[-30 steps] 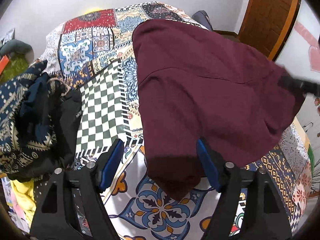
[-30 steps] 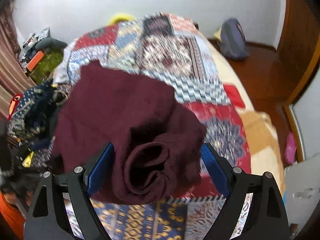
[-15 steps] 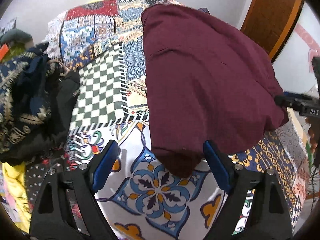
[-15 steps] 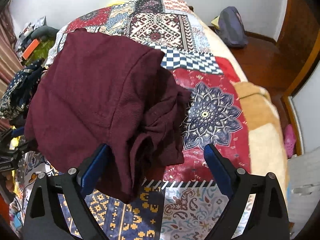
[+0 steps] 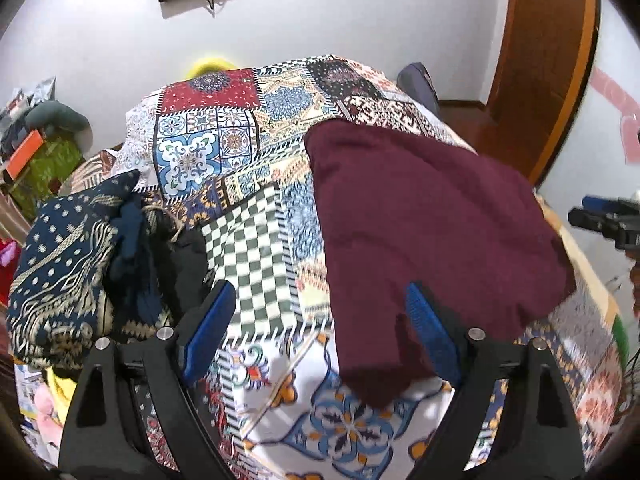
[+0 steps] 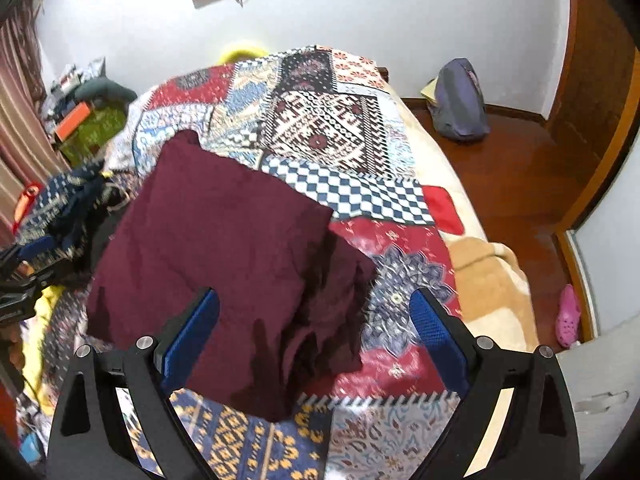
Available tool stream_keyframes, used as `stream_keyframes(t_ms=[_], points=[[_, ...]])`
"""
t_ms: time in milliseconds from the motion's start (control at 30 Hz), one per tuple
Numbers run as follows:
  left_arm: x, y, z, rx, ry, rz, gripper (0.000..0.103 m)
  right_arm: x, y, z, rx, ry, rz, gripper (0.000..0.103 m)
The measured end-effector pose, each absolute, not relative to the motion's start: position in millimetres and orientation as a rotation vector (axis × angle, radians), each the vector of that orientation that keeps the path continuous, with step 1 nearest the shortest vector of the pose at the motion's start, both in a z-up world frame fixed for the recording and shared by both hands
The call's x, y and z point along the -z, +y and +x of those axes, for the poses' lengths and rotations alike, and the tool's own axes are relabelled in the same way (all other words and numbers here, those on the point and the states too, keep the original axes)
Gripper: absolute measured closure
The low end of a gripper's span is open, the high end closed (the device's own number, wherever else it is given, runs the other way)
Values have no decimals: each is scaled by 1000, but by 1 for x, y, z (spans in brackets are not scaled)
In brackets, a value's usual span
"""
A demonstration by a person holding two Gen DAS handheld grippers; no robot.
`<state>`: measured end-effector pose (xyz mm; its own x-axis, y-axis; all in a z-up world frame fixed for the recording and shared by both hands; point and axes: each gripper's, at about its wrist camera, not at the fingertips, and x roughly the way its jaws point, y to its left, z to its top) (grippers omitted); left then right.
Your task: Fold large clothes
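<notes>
The dark maroon knit garment (image 5: 432, 220) is spread on the patchwork bedspread (image 5: 208, 152), below both wide-spread, empty grippers (image 5: 316, 328) (image 6: 316, 328). A purple backpack (image 6: 460, 100) is fully shown only by the right view.

The maroon garment (image 5: 432, 220) that hung bunched between the jaws a second ago now lies dropped on the patchwork bed (image 5: 224, 152). Both the left hand-held gripper (image 5: 320, 332) and the right hand-held gripper (image 6: 316, 332) have just been opening, have let go and pulled back toward six o'clock, nothing gripped.
</notes>
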<state>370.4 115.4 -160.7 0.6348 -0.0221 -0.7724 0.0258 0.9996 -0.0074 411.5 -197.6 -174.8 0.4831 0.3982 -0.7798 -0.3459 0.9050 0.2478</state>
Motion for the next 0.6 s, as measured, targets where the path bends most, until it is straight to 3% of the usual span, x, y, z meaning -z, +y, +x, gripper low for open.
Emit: stream_keyframes(t_ms=[400,533,600], points=[[224,151,440,184,1101,-416,16,245,-189,461,-558,1179,273,8],[237,153,450,280,1120,-510,15,278,-202,477,-637,1272,432,2],[245,153,456,309,1142,-538,10,287,-204,479,-669,1301,479,2]])
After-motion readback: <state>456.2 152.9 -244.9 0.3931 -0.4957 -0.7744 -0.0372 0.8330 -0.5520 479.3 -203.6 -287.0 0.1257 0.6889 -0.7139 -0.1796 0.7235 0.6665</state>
